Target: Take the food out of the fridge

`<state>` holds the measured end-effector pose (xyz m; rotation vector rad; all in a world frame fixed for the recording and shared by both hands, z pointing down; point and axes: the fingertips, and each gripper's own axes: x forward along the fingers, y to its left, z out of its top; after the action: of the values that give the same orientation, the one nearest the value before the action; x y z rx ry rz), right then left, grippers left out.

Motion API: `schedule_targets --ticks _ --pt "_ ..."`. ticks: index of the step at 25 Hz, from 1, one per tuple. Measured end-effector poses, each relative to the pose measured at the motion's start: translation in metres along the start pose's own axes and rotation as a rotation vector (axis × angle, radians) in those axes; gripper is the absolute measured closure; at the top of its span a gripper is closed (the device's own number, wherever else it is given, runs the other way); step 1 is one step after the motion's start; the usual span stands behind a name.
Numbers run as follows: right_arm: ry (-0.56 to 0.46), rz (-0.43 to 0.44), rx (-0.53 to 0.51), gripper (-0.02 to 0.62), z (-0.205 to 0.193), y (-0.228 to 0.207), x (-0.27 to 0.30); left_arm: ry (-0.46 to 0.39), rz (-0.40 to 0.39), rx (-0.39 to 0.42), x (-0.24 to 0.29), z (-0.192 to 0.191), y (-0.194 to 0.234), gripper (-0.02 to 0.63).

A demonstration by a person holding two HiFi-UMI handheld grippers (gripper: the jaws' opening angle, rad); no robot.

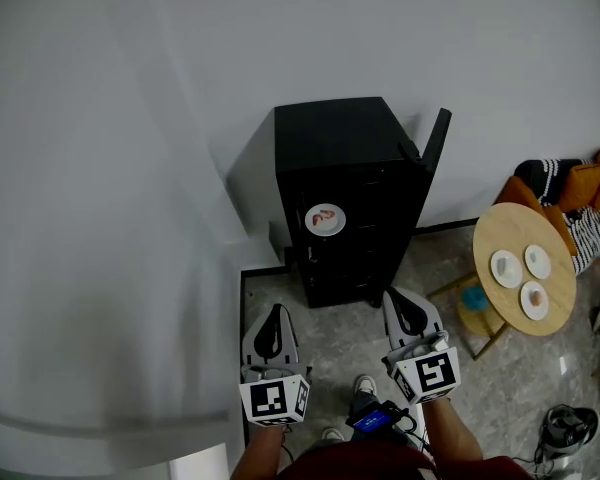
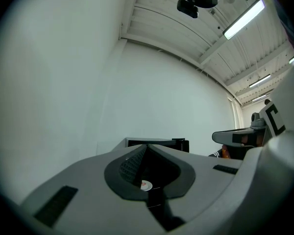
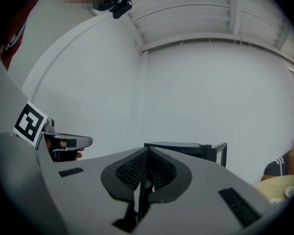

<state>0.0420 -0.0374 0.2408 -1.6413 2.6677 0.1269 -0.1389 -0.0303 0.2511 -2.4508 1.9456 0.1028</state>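
The left claw (image 1: pixel 274 313) and right claw (image 1: pixel 398 298) are each pressed together on nothing, side by side. Just ahead stands the open black fridge (image 1: pixel 340 138), with a plate of food (image 1: pixel 324 219) on a shelf inside. To the right, well apart, a round table (image 1: pixel 500 230) carries three plates (image 1: pixel 506 268).

A lived-in room staged as a home corner: a small black fridge (image 1: pixel 350 188) against plain white walls (image 1: pixel 130 168), a stone-patterned floor (image 1: pixel 350 343), a round wooden surface (image 1: pixel 500 230) carrying 3 small plates (image 1: pixel 507 268), striped and orange cushions (image 1: pixel 570 181) beside it. Strip lights (image 2: pixel 243 19) line a panelled, hall-like ceiling (image 2: pixel 186 18).
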Motion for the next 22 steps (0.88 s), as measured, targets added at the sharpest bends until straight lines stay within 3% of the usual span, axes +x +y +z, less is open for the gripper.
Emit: schedule_targets --ticks 11,22 --pt "-0.004 0.041 -0.008 0.572 -0.003 -0.083 0.06 0.011 0.031 0.019 0.096 0.0 -0.029 0.592" --pt "-0.012 0.063 0.013 0.573 -0.013 -0.13 0.09 0.019 0.056 0.029 0.141 -0.009 -0.046 0.593"
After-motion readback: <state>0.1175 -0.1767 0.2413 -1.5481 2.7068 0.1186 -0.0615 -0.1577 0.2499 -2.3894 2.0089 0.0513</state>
